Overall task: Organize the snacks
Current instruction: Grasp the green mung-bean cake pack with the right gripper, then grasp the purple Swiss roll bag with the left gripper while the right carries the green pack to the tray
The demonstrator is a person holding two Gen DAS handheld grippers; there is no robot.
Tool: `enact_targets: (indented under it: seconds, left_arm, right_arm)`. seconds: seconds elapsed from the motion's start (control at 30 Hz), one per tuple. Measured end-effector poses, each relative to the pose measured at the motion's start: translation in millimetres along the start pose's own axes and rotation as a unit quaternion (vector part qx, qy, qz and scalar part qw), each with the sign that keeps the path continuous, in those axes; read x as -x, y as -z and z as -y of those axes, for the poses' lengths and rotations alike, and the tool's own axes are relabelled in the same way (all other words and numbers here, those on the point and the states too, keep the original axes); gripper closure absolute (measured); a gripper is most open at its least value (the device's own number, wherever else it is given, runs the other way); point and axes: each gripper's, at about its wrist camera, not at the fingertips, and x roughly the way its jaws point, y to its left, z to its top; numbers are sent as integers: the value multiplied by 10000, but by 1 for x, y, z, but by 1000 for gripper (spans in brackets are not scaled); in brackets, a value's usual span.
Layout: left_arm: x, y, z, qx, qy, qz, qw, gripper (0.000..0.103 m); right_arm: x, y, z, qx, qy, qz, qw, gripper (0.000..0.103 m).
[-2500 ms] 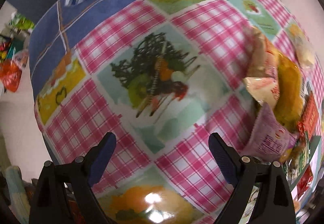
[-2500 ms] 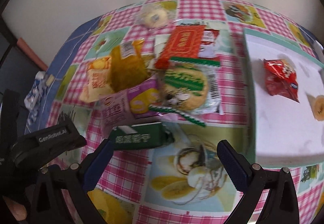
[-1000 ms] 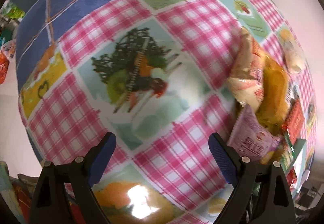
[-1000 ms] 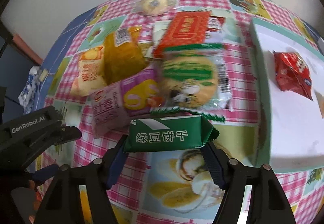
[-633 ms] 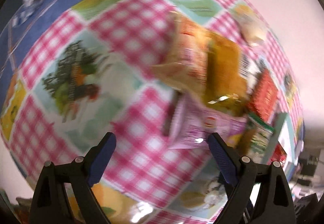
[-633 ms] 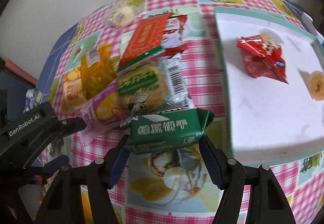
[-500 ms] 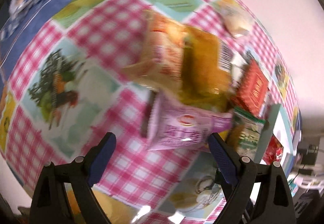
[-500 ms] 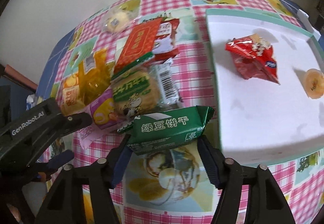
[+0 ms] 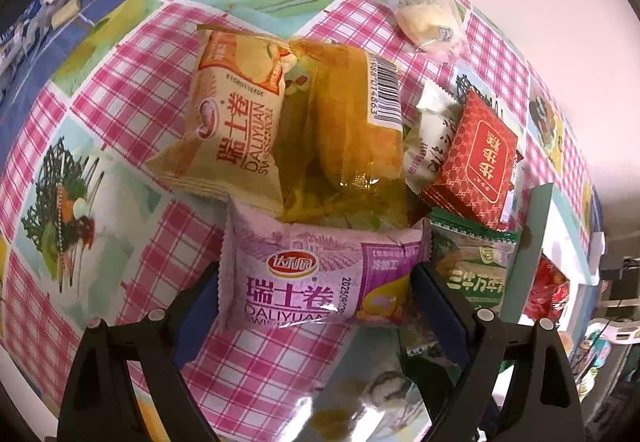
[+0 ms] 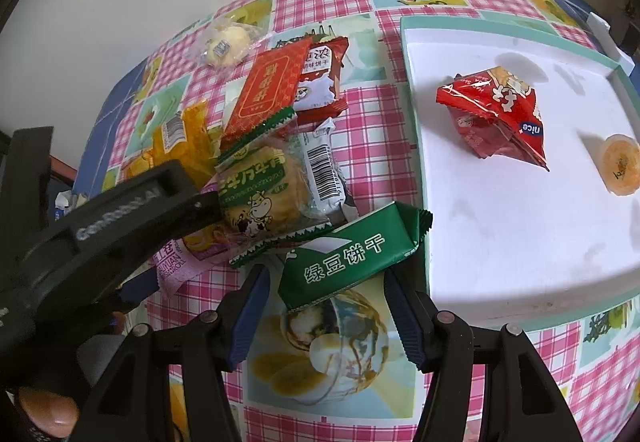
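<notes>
L gripper [image 9: 316, 306] has swung in from bare cloth at the surface's left part and now hangs over the snack pile. Its jaws stand wide, straddling the purple Swiss-roll pack [image 9: 320, 274], one pad at each short end; no squeeze or crumpling shows, so it holds nothing yet. The pack lies flat at the pile's near edge, overlapped at its top by the yellow Swiss-roll pack [image 9: 236, 122] and the clear orange cake bag [image 9: 352, 130]. Further right in the pile: the red square pack [image 9: 476, 158] and the green-edged round biscuit pack [image 10: 260, 190].

R gripper [image 10: 324, 298], right of the pile, has closed in on the green mung-bean biscuit pack [image 10: 352, 254] and has it clamped across its width. The pack is tilted, its right end higher, and looks raised off the cloth, just beside the near left corner of the white tray [image 10: 500, 262]. The tray fills the surface's right part and already carries a red crisp bag [image 10: 496, 114] and an orange jelly cup [image 10: 620, 164].

Meaning for the task: two picks run at once. The green pack is secured and, judged from its spot, only needs carrying over the tray rim. The L side is lined up on the purple pack, so closing is prob. the next step there. Risk: the packs lying over the purple one's top edge may drag along on lift.
</notes>
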Motion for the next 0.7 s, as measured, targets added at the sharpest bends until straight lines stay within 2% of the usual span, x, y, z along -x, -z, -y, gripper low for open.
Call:
enact_targets:
  seconds: [0.13, 0.43, 0.7]
  left_arm:
    - [-4, 0, 10, -23, -32, -31, 10000, 17]
    - [-9, -6, 6, 308, -345, -276, 9986, 18]
    - [-16, -13, 6, 526, -373, -367, 9972, 17]
  right_arm:
    - [-1, -1, 0, 18, -22, -15, 10000, 40]
    - [-5, -3, -1, 158, -175, -108, 9997, 34]
    - [-14, -4, -6, 251, -174, -175, 9994, 30]
